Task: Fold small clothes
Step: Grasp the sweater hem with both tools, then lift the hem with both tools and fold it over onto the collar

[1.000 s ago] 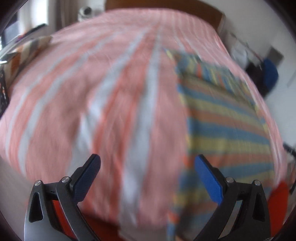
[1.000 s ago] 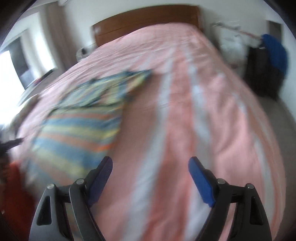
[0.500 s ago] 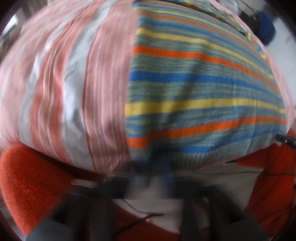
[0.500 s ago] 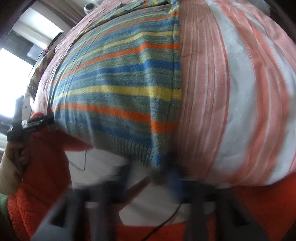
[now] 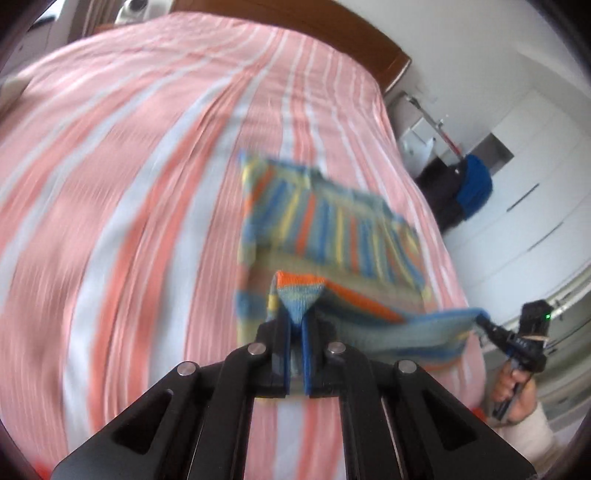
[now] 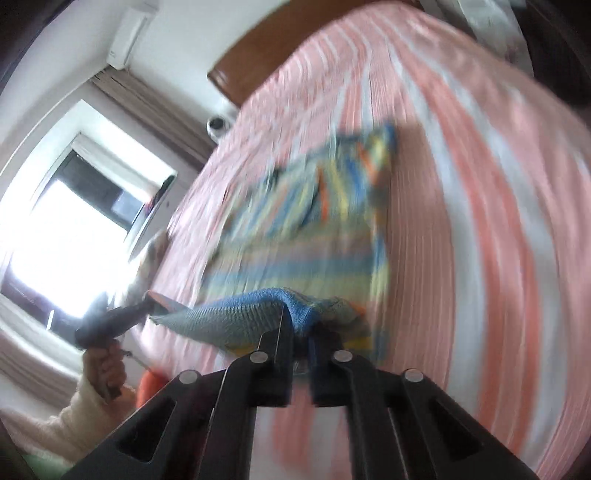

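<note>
Pink-striped bedspread [image 5: 147,184], wooden headboard [image 5: 332,33] — bright window [image 6: 74,229], air conditioner [image 6: 131,33]

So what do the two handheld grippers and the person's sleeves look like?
Both the left gripper and right gripper have black angular linkage frames with silver rivets and blue finger pads. The right one shows a green light. Fluffy cream sleeves cover both wrists.

one striped knit sweater [image 5: 332,221]; one pink striped bedspread [image 5: 129,184]; two grippers, left gripper [image 5: 295,325], right gripper [image 6: 301,332]; one wooden headboard [image 5: 332,29]
</note>
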The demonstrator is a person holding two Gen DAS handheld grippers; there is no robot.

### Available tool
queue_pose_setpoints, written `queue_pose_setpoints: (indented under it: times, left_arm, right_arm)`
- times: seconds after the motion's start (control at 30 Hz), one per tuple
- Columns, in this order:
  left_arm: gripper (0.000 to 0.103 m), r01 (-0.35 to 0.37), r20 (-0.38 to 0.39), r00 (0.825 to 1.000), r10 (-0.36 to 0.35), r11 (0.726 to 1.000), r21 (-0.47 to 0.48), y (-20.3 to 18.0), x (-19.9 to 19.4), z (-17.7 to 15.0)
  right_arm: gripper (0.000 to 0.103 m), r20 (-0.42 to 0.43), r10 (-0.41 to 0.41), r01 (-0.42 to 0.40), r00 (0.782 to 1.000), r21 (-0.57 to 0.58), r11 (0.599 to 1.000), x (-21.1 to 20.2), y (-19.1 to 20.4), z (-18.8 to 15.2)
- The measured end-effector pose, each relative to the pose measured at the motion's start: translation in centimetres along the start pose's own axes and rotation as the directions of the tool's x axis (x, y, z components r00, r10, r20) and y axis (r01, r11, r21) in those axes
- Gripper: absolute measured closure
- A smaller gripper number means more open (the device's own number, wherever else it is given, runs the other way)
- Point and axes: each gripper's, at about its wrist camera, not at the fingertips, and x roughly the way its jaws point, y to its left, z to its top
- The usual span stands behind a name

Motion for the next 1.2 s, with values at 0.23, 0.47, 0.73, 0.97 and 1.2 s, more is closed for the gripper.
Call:
queue_pose_setpoints:
  times: [0.23, 0.47, 0.73, 0.97, 1.2]
  left_arm:
    - [0.091, -0.146, -0.010, 0.989, 0.146, 0.989, -0.004, -1.0, 13.3, 8.7]
    - [0.058, -0.141, 0.048, 0.988, 0.147, 0.984, -0.107, 1.8, 12.1, 9.0]
    - [0.028, -0.009, -0.092, 0.995, 0.024, 0.987, 0.159, -3.2, 11.6, 3.1]
    - [0.028, -0.044, -0.160, 0.984, 0.074, 0.983, 0.178, -2.8, 10.9, -1.1]
    - [0.028, -0.011, -0.132, 0.991, 0.036, 0.982, 0.187, -2.9, 8.1, -1.6]
  right_arm:
    - [0.096, 0.104, -0.081, 0.080, 0.991, 0.012, 0.997, 10.5, -3.4, 14.5]
    - [0.059, 0.138, -0.167, 0.154, 0.976, 0.097, 0.983, 13.1, -7.9, 17.7]
    - [0.059, -0.193, 0.032, -0.034, 0.981, -0.006, 0.999, 16.4, -1.6, 17.3]
    - [0.058, -0.193, 0.125, -0.098, 0.973, 0.144, 0.985, 31.9, 2.4, 19.6]
    - [0.039, -0.028, 0.256, -0.254, 0.966, 0.045, 0.966, 27.3, 7.1, 20.0]
